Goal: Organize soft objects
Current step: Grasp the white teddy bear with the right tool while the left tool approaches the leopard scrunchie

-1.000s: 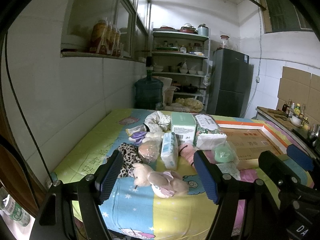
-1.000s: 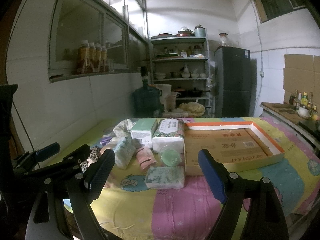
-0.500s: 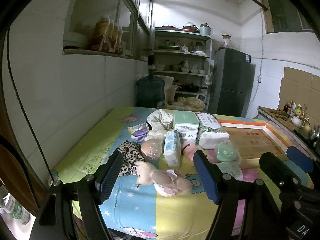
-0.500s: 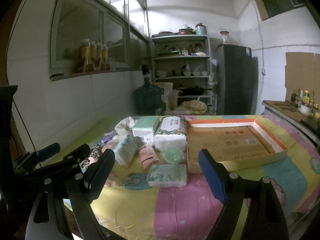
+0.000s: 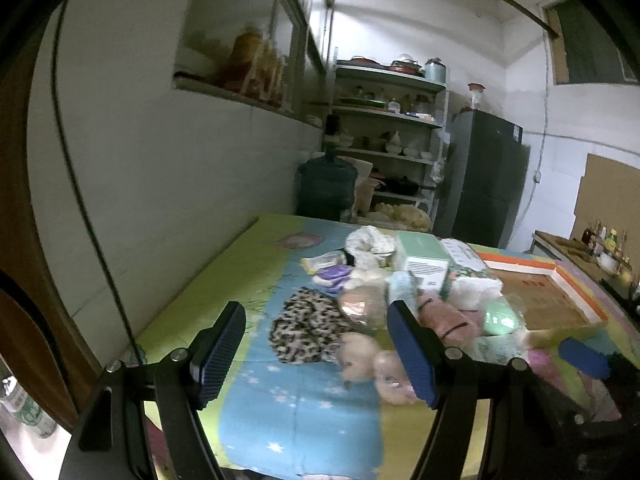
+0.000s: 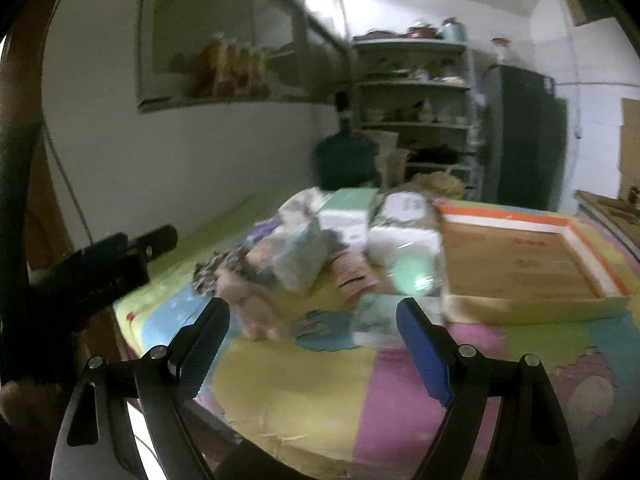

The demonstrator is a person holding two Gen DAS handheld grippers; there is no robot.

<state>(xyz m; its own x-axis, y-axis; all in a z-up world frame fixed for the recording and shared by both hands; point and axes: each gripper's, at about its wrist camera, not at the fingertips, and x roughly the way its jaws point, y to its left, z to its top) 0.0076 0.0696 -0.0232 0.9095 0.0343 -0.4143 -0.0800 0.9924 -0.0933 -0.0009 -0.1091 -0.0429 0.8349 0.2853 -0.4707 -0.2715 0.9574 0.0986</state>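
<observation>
A pile of soft things lies on the colourful table: a leopard-print cloth (image 5: 306,330), a pink plush toy (image 5: 372,364), a pink sock (image 5: 446,318), a green sponge (image 5: 500,318), tissue packs (image 6: 402,236) and a flat green packet (image 6: 378,320). A shallow cardboard tray (image 6: 520,256) with an orange rim lies at the right. My left gripper (image 5: 316,354) is open and empty, above the near table edge before the leopard cloth. My right gripper (image 6: 312,350) is open and empty, short of the packet. Both views are blurred.
A white tiled wall (image 5: 160,184) runs along the table's left side. A water jug (image 5: 326,184), a shelf rack (image 5: 388,140) and a dark fridge (image 5: 486,180) stand beyond the far end. A counter with bottles (image 5: 600,244) is at the right.
Both grippers have moved forward toward the pile and swung left; the objects look larger and blurred. Both stay open and empty.
</observation>
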